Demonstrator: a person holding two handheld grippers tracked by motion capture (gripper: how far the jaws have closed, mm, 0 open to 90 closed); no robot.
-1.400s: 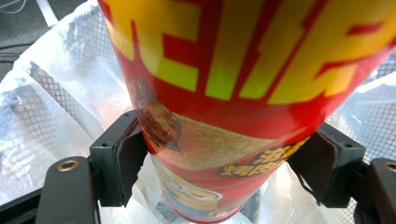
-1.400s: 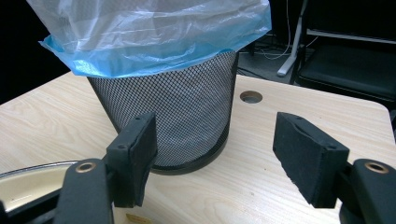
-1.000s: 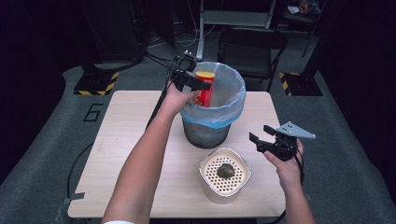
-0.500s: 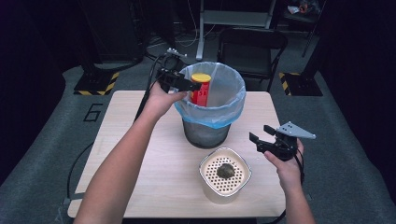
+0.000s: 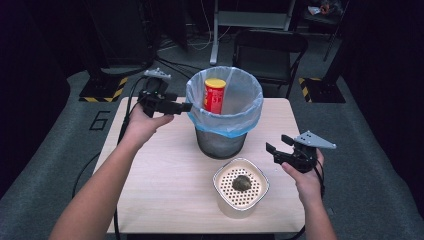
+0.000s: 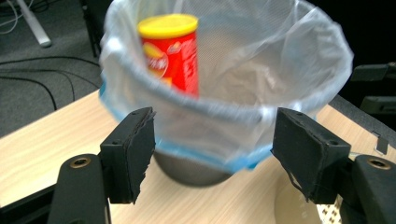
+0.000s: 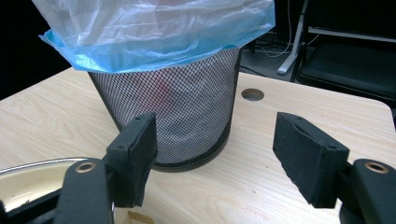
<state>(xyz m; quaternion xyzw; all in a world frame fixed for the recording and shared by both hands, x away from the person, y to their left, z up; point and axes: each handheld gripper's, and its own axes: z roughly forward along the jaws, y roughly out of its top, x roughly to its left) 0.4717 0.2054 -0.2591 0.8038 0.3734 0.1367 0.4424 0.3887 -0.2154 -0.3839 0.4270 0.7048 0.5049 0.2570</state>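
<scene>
Our left claw (image 5: 186, 106) hovers just beside the bin's rim at its 9 o'clock side in the high view; its jaws have just been closing, yet in the left gripper view they stand apart with nothing between them, so it grips nothing. Beyond those jaws, the red can (image 6: 171, 51) with its yellow lid stands in the bin (image 5: 220, 142), against the wall toward 10 o'clock, its long axis close to upright, lid end up and leaning slightly. The clear and blue liner (image 5: 248, 107) folds over the bin's rim, and the black mesh wall shows below it. Our right claw (image 5: 274, 150) is held over the bench (image 5: 165, 175) at about 4 o'clock from the bin, well apart from it, jaws spread and empty, pointing toward the mesh. Near it, at 6 o'clock from the bin, sits a cream strainer bowl (image 5: 222, 192) holding a dark lump (image 5: 241, 183).
</scene>
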